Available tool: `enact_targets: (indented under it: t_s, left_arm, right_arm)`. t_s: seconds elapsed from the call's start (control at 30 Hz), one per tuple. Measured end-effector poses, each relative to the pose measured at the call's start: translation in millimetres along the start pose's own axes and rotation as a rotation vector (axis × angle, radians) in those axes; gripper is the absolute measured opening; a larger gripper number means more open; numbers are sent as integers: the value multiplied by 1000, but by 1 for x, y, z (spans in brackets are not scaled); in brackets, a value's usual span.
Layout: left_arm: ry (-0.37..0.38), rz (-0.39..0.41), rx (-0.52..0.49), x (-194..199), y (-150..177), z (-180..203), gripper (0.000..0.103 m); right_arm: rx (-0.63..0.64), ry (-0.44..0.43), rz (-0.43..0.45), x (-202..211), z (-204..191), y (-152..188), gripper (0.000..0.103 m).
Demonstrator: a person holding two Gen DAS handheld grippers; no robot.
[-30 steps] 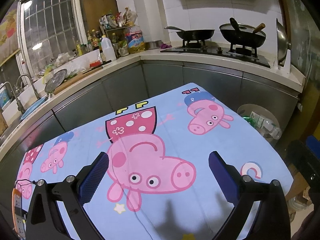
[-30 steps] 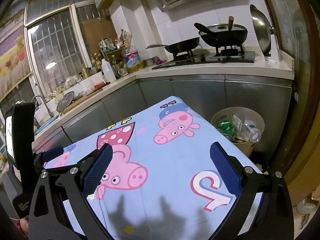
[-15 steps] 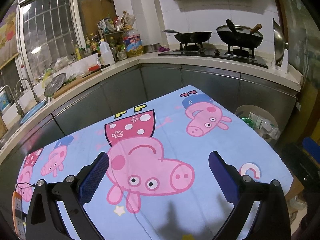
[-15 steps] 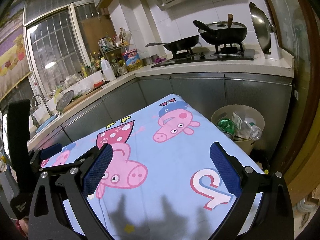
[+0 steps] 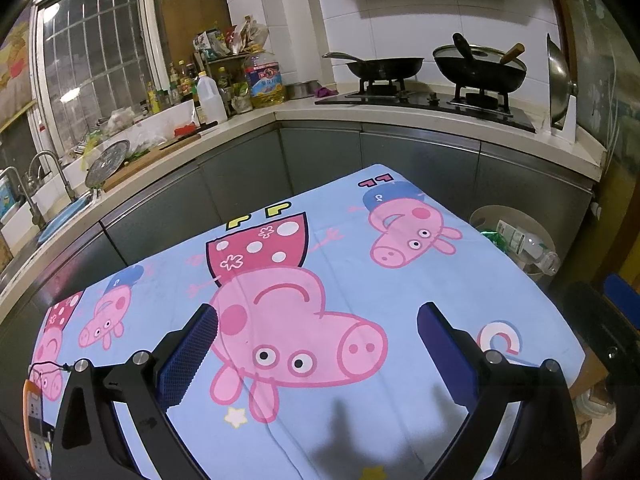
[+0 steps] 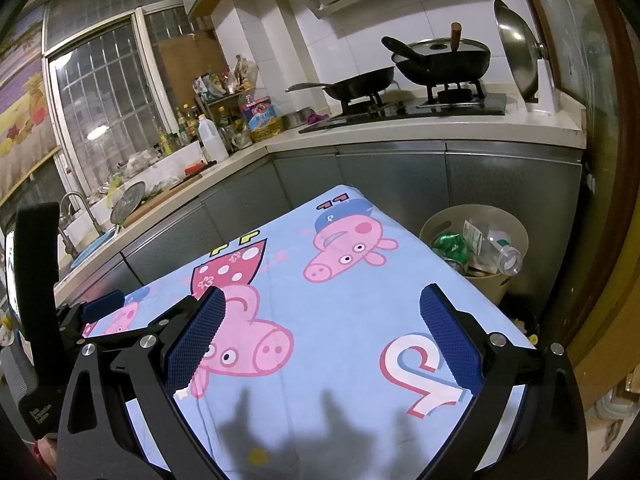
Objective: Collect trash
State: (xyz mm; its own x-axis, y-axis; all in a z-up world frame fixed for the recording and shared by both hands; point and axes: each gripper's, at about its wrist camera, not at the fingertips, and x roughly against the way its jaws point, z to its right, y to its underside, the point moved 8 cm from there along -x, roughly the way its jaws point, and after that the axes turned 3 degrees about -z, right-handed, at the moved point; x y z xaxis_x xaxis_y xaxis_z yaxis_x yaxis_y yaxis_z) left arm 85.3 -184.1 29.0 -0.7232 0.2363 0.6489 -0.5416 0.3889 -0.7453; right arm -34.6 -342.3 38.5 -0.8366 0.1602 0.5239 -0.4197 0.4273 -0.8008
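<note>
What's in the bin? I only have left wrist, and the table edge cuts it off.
Observer: Right wrist shows the bin's whole rim. A crushed green can lies inside next to the clear bottle.
Operator: Is the right gripper carrying anything?
Observer: No. The right gripper is open and empty, and hangs over the tablecloth.
Operator: Is the bottle fully in?
Observer: Not quite. Its neck end pokes up over the bin's right rim.
</note>
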Motion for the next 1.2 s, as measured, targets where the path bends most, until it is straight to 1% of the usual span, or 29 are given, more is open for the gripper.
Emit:
enact_targets:
  t_s: [0.57, 0.97, 1.2]
  left_arm:
    - [1, -9, 4, -4, 7, -4, 99]
    - [1, -13, 4, -7, 10, -5, 99]
    - [3, -13, 4, -7, 9, -5, 99]
  right_arm:
    - [-4, 0, -3, 0, 0, 2, 97]
    - [-7, -1, -15, -3, -4, 16, 97]
    - [-7, 0, -16, -3, -3, 14, 97]
